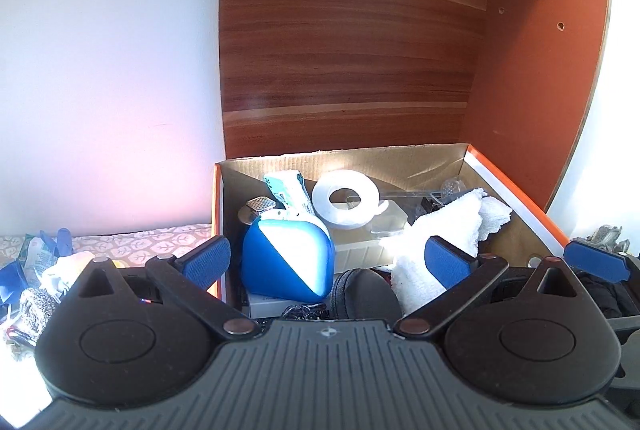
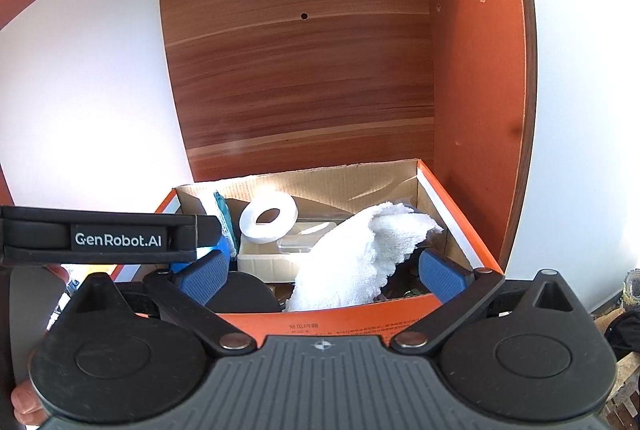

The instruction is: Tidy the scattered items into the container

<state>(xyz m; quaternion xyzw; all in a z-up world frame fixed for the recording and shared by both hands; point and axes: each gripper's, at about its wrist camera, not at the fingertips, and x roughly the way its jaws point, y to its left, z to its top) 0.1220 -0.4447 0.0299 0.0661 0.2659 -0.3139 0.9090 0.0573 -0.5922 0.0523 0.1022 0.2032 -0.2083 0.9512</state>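
Both units hang just in front of the open cardboard box [image 1: 516, 186], which sits w/ its back against a wood-grain panel [image 1: 352, 50]. The left hand-held gripper [image 1: 326, 260] has its blue pads spread wide apart, nothing between them; its left finger [image 1: 208, 262] sits by the box's orange left wall, the right one [image 1: 448, 262] overlaps the white towel [image 1: 440, 226]. The right hand-held gripper [image 2: 322, 272] is also spread wide & empty, hovering over the box's near orange edge; the towel [image 2: 352, 254] shows between its pads, but I can't tell if either pad touches it.

Inside the box: a blue-and-white pouch [image 1: 286, 262] at front left, a roll of white tape [image 1: 346, 202] leaning behind it, a teal-and-white packet [image 1: 290, 190] upright near the back-left corner, a clear plastic tray [image 1: 372, 246] in the middle, a dark round case [image 1: 362, 294] at the front. The towel is bunched on the right side, rising toward the rim.

Still outside, on the patterned cloth [image 1: 160, 236] left of the box: a steel scourer [image 1: 36, 306], blue wrappers [image 1: 60, 240], some pale crumpled bits. The right unit's blue pad [image 1: 596, 260] pokes in at the left cam's right edge. From the right cam, the left unit's black side w/ "GenRobot.AI" lettering [image 2: 118, 240] crosses the left part of the view, w/ fingertips [image 2: 24, 402] at the lower left edge.
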